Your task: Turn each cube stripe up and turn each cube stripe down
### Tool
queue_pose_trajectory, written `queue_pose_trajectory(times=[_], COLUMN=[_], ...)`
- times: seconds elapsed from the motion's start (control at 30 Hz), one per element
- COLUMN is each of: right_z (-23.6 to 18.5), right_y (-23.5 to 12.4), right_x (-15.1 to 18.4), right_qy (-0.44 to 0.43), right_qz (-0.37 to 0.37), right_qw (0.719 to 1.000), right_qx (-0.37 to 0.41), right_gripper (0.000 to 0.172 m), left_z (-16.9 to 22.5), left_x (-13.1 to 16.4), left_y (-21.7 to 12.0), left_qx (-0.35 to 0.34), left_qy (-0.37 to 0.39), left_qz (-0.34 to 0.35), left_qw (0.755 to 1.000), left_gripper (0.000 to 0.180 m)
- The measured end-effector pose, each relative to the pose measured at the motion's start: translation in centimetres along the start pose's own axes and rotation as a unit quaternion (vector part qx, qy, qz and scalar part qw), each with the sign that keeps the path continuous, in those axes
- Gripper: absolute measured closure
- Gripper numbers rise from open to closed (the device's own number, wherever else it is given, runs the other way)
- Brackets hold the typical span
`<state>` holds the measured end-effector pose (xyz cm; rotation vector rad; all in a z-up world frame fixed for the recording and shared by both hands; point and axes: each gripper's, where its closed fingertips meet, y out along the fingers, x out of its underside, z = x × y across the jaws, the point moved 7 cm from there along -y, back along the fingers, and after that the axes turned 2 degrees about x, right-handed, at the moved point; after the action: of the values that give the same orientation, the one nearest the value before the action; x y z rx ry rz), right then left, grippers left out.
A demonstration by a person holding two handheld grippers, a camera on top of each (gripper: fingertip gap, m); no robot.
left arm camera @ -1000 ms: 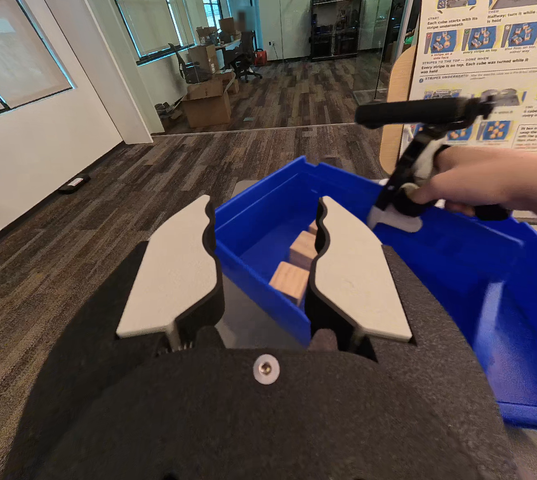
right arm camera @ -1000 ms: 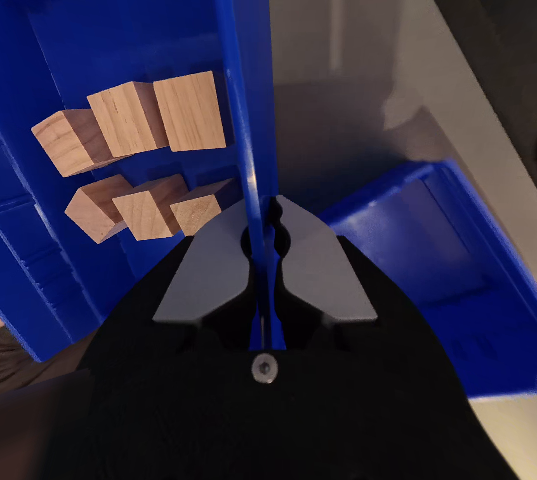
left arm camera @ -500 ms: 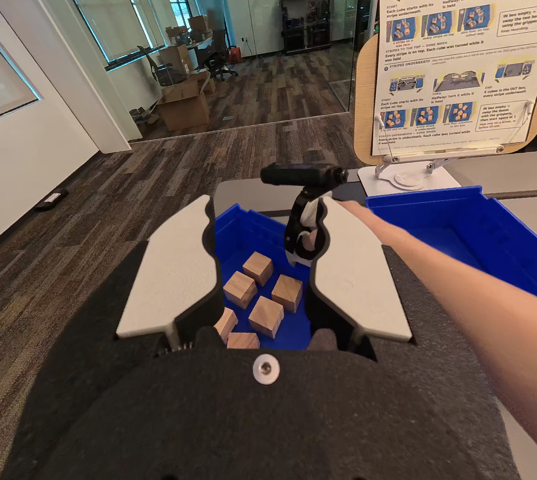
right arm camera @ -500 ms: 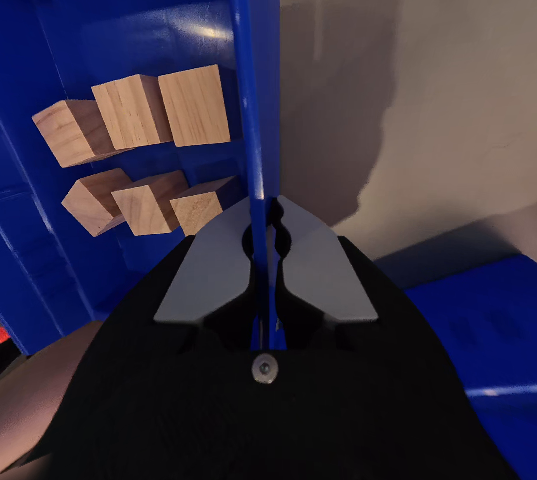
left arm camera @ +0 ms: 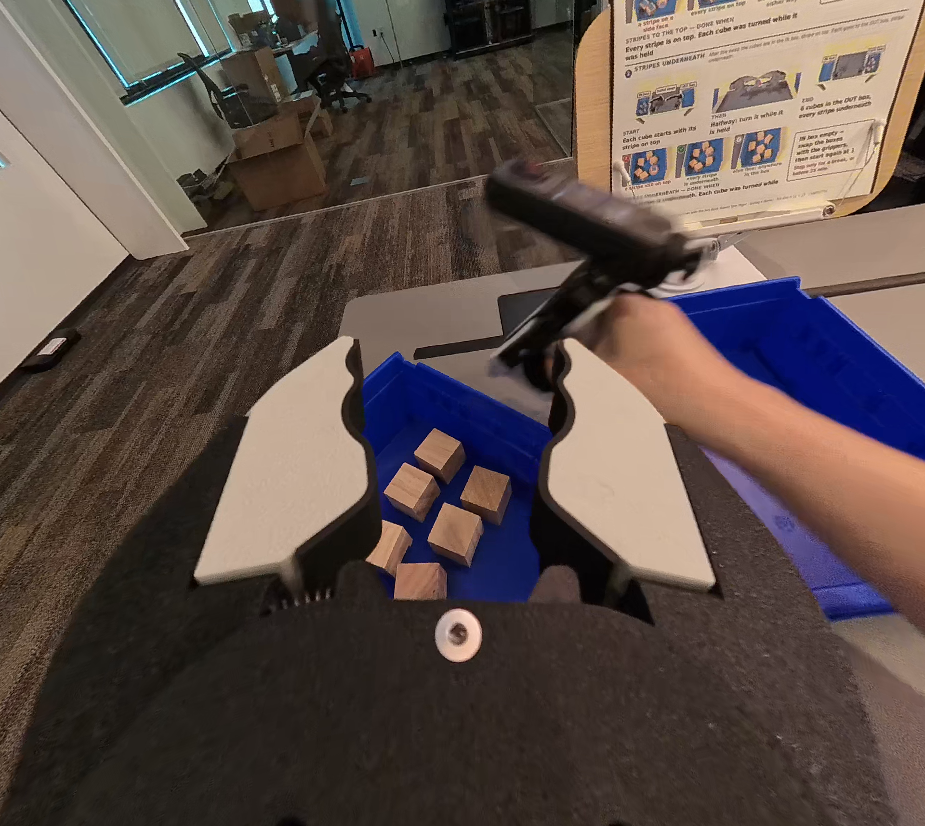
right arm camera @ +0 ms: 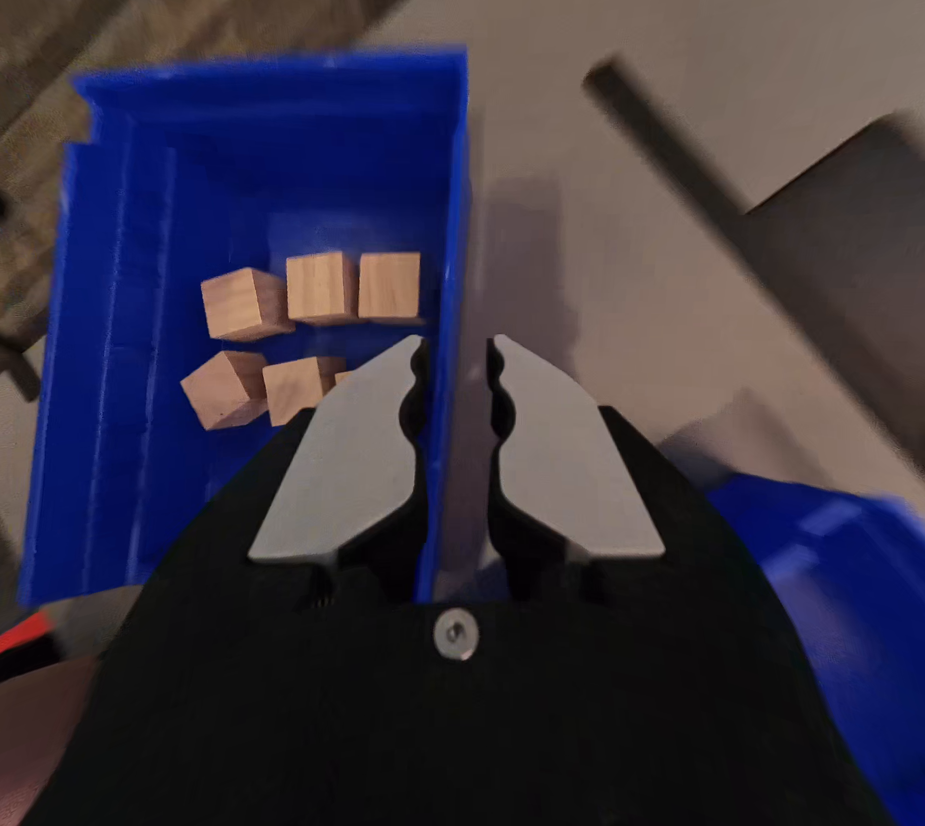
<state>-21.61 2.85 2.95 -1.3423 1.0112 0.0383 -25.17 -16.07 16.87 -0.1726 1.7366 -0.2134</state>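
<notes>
A blue bin (left arm camera: 450,401) holds several plain wooden cubes (left arm camera: 453,534); no stripe shows on their visible faces. My left gripper (left arm camera: 455,346) is open and empty, held above the bin's near end. My right gripper (left arm camera: 515,364), blurred and held by a hand, is above the bin's right wall. In the right wrist view the right gripper (right arm camera: 456,341) is open. The bin's wall (right arm camera: 453,251) shows below, in line with the gap, and the pads do not press on it. The cubes (right arm camera: 320,284) lie to the left inside.
A second blue bin (left arm camera: 801,351) stands to the right on the grey table (left arm camera: 425,316), also seen in the right wrist view (right arm camera: 826,602). A black mat (right arm camera: 851,251) lies between the bins. An instruction sheet on a stand (left arm camera: 751,51) is behind.
My right gripper was shut on the bin's right wall; it has opened, let the wall go and lifted away. My left gripper stays open and has opened a little wider.
</notes>
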Motion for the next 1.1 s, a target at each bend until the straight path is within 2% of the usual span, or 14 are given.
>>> queue_pose_trajectory(times=[0.07,0.13,0.23,0.33,0.4,0.47,0.5,0.57,0.6,0.7,0.87,1.1], right_z=[1.5,4.8,11.2,15.6,16.8,17.2,17.4,17.6,17.8,19.6,23.2,30.1], right_y=[-5.0,-9.2,-13.8,-14.7,-13.8,-12.6,-12.2,-11.6,-11.6,-12.6,-14.6,-20.1], right_x=[1.2,4.4,10.7,17.3,20.8,23.2,24.1,24.8,24.9,25.4,27.5,33.5], right_qy=[-0.039,-0.044,0.029,0.138,0.161,0.166,0.169,0.191,0.196,0.191,0.227,0.291], right_qz=[0.052,0.040,0.005,-0.071,-0.136,-0.182,-0.199,-0.200,-0.194,-0.185,-0.168,-0.145], right_qw=[0.995,0.984,0.964,0.955,0.949,0.949,0.949,0.953,0.955,0.956,0.955,0.937], right_qx=[0.073,0.167,0.266,0.254,0.233,0.196,0.177,0.127,0.109,0.123,0.092,0.125], right_gripper=[0.135,0.108,0.102,0.101,0.101,0.109,0.120,0.132,0.147,0.161,0.163,0.163], left_z=[-0.2,-0.4,-0.5,0.1,0.7,1.1,1.4,2.0,2.1,2.5,2.9,3.4], left_x=[0.1,0.2,0.3,0.2,0.2,0.1,0.1,0.1,0.1,0.0,0.1,0.2], left_y=[-0.3,-0.4,-0.3,0.2,0.5,0.8,0.9,1.2,1.3,1.5,2.2,3.2], left_qx=[0.001,0.004,0.005,0.006,0.002,-0.017,-0.019,-0.013,-0.014,-0.022,-0.032,-0.039], left_qy=[-0.002,-0.008,-0.017,-0.008,0.006,0.018,0.022,0.029,0.033,0.041,0.049,0.062], left_qz=[0.000,-0.002,-0.005,-0.014,-0.022,-0.030,-0.032,-0.038,-0.041,-0.045,-0.055,-0.069], left_qw=[1.000,1.000,1.000,1.000,1.000,0.999,0.999,0.999,0.999,0.998,0.997,0.995], left_gripper=[0.108,0.108,0.108,0.108,0.108,0.109,0.109,0.109,0.109,0.110,0.111,0.112])
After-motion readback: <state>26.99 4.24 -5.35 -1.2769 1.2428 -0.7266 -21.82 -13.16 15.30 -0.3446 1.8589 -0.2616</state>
